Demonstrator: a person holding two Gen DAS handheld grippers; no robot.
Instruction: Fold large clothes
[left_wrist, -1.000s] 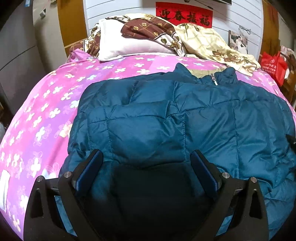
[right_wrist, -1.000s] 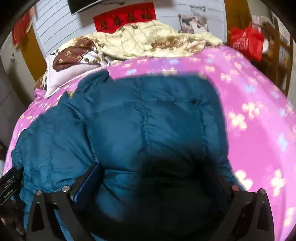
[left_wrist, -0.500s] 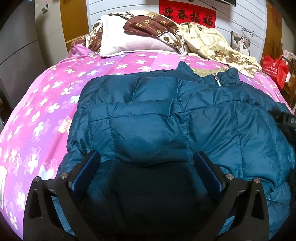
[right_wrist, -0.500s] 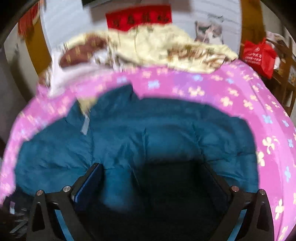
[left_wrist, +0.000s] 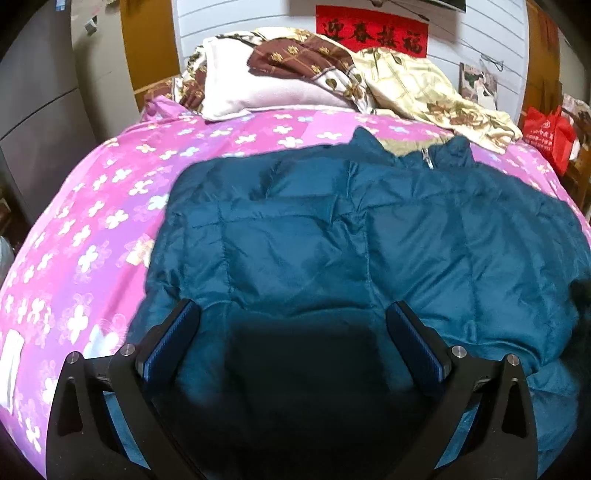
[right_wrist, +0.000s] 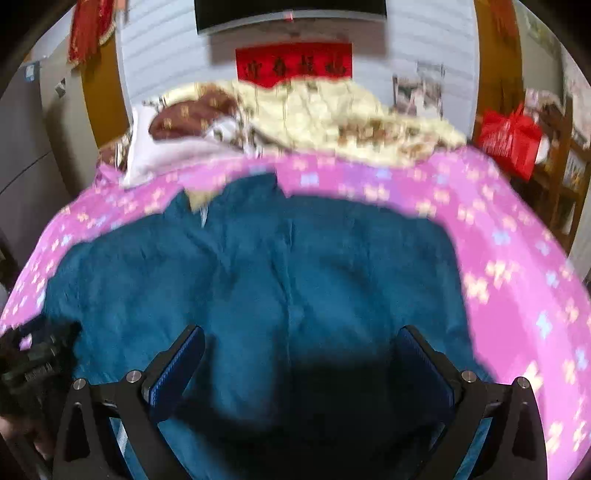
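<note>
A teal quilted puffer jacket lies spread on the pink flowered bedspread, its collar and zip toward the pillows. My left gripper hovers open over the jacket's near left part, with its blue pads wide apart and nothing pinched. In the blurred right wrist view, the right gripper stands open above the near right part of the jacket. The left gripper shows dark at that view's lower left edge.
Pillows and a cream patterned quilt are piled at the head of the bed. A red bag hangs by wooden shelves on the right. A grey cabinet stands to the left. A red banner is on the wall.
The right gripper has drawn back and up, so its view now takes in more of the jacket and wall. The left gripper's jaws widened slightly; its view barely shifted.
</note>
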